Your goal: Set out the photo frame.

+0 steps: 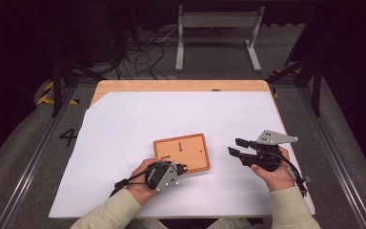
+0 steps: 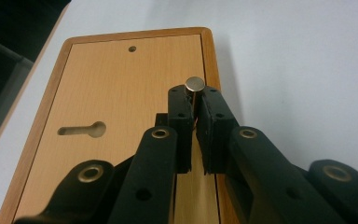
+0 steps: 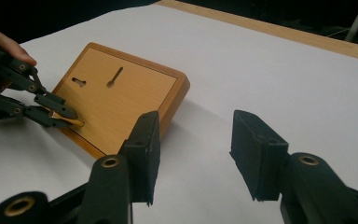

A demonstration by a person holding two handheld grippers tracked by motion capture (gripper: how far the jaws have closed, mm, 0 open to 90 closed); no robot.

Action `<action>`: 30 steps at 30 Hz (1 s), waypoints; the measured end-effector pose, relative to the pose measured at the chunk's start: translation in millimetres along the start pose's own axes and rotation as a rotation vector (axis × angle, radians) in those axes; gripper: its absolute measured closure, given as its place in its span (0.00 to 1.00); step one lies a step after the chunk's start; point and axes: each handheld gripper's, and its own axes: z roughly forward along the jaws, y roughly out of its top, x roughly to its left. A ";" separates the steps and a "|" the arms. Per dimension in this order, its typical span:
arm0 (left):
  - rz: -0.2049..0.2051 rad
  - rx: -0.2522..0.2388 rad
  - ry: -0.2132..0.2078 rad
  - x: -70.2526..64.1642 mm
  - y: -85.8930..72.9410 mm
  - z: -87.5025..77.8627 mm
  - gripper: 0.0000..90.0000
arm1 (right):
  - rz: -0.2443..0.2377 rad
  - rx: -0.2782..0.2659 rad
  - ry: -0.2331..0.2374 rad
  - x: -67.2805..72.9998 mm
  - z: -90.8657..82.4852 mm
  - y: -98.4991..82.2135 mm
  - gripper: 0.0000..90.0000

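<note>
The left claw (image 2: 195, 103) view alone showed it clamped on a round metal peg (image 2: 194, 84) over the slotted wooden board (image 2: 116, 93); the right claw (image 3: 196, 158) stood apart.

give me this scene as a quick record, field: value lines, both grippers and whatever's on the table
surface: white sheet over a wooden table
main object: wooden board lying flat, with a raised rim, two keyhole slots and a small round hole
left gripper: shut on a small metal pin, held upright over the board's near edge
right gripper: open, holding nothing, to the right of the board, off it
background: grey metal stand and cables on the floor beyond the table
</note>
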 end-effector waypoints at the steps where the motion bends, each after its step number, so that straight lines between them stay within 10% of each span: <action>1: 0.008 -0.005 0.006 -2.1 0.1 0.1 0.94 | 0.003 0.002 0.006 0.0 0.8 0.6 0.58; 11: 0.099 0.012 0.040 -8.9 2.3 -1.8 0.94 | 0.028 0.069 0.042 4.7 12.8 5.5 0.49; 30: 0.106 0.018 0.049 -13.7 3.1 -2.4 0.94 | 0.073 0.239 0.210 7.5 93.7 32.1 0.26</action>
